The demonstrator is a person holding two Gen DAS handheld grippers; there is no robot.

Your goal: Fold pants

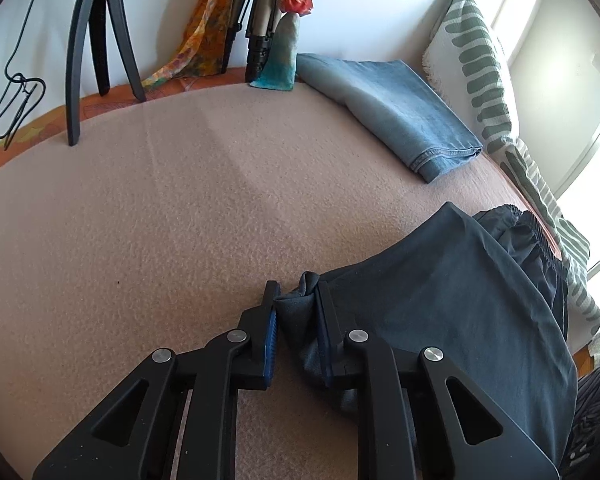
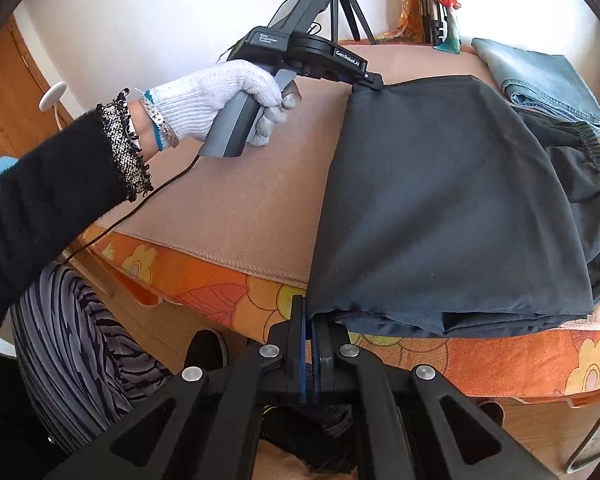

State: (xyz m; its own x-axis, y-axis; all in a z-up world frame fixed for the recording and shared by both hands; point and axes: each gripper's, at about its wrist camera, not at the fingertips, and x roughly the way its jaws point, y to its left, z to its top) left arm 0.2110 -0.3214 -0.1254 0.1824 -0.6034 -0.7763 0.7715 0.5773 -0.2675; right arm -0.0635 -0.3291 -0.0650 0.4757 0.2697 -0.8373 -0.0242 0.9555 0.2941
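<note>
Pants: I see the dark pants (image 2: 452, 200) lying folded over on the pink blanket (image 1: 179, 208), their near edge hanging past the blanket's hem toward me; the gathered waistband (image 2: 592, 148) shows at the right.
Left gripper: my left gripper (image 1: 297, 300) sits at the far corner of the fold, its jaws narrow and pinched on a bunched bit of the pants' cloth. In the right wrist view I see the same gripper (image 2: 370, 84) biting that corner.
Left hand: a hand (image 2: 219, 92) in a white knit glove holds the grey handle, with a black sleeve (image 2: 47, 188) behind it.
Right gripper: my right gripper (image 2: 310, 320) is at the near left corner of the pants, jaws pressed together with the cloth's edge caught between the blue pads.
Jeans: folded blue jeans (image 1: 396, 108) lie well apart from the pants, toward the far right of the blanket.
Backdrop: a black tripod (image 1: 95, 40) stands at the far edge by the white wall.
Bedding: an orange flowered sheet (image 2: 235, 300) shows under the blanket's hem.
</note>
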